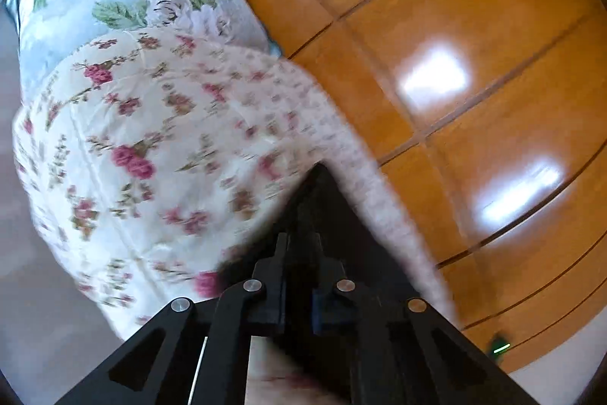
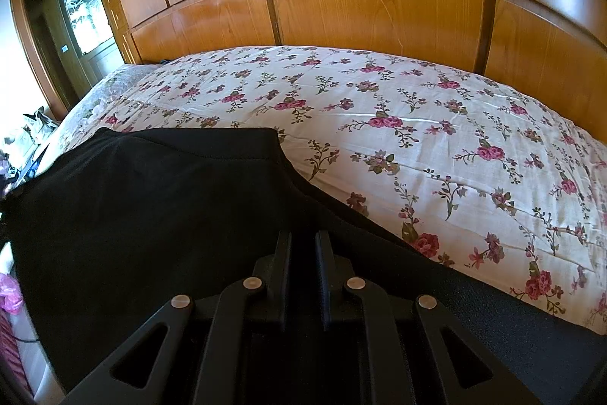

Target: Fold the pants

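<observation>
Right wrist: jaws nearly closed, pinching black pants (image 2: 151,200).

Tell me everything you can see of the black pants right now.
The black pants are plain, matte fabric spread mostly flat on the floral bedsheet, with one straight hemmed edge facing the wooden wardrobe. The right claw pinches them near the camera; the left claw grips a raised dark fold, blurred.
</observation>
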`<state>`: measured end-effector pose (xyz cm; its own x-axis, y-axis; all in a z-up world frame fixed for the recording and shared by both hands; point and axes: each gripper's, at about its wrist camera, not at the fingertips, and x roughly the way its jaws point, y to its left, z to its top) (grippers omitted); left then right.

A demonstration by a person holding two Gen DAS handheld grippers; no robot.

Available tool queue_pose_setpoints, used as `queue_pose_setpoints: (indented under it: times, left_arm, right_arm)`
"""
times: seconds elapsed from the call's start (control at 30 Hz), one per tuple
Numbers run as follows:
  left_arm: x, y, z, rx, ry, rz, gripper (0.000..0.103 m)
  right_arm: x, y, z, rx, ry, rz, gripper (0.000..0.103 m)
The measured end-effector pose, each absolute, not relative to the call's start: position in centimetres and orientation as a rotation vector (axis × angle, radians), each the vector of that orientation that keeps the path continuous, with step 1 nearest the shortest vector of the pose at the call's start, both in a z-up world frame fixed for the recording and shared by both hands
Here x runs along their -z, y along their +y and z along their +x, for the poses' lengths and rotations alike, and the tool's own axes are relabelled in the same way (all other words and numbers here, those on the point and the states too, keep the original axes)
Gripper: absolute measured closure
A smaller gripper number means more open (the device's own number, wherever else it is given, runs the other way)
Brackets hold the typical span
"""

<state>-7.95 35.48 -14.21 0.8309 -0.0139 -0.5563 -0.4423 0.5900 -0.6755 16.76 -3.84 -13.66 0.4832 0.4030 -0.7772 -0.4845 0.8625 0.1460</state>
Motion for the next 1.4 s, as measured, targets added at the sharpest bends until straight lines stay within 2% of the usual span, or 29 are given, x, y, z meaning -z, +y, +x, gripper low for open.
queue_pose_setpoints:
  times: [0.03,0.13,0.27,0.43,0.6,0.83,0.93,1.0,1.17,1.33,1.4]
  left_arm:
    - [14.9,35.3,-7.8,-0.279,0.593,-0.878,0.094]
    - [15.3,35.8,-8.9,-0.347,0.597,-0.837,0.078]
    - [13.2,37.9,-12.1,-0.598,0.473,-0.854,0.079]
    - [10.6,35.3,-11.8,-0.507,0.408,-0.789,0.079]
    - [9.4,28.7,-6.9,-0.225,0.495,-0.703,0.071]
    - [10.4,17.8,-1.0,0.025,0.660,-0.530,0.068]
    - [10.9,15.0,0.8,0.091,0.697,-0.514,0.063]
    - [11.6,13.1,1.9,0.125,0.715,-0.492,0.061]
    - [13.8,9.6,3.3,0.161,0.779,-0.372,0.061]
    - [15.3,8.1,2.3,0.154,0.713,-0.228,0.060]
    - [15.4,7.6,1.9,0.162,0.692,-0.191,0.051]
  right_arm:
    - [13.7,-3.8,16.8,-0.542,0.919,-0.098,0.090]
    - [13.7,-3.9,16.8,-0.543,0.919,-0.095,0.090]
    - [13.7,-3.9,16.7,-0.541,0.920,-0.086,0.090]
    - [13.8,-4.0,16.9,-0.544,0.921,-0.075,0.090]
    - [12.8,-4.6,16.4,-0.544,0.898,-0.034,0.088]
    - [9.8,-9.3,12.8,-0.521,0.865,0.068,0.082]
    - [8.9,-11.4,11.0,-0.481,0.841,0.026,0.076]
    - [8.3,-13.4,9.9,-0.443,0.830,0.019,0.068]
    - [7.9,-19.4,7.8,-0.320,0.832,0.107,0.066]
    - [8.2,-25.4,5.8,-0.182,0.845,0.210,0.066]
    - [8.4,-27.8,4.9,-0.109,0.844,0.239,0.065]
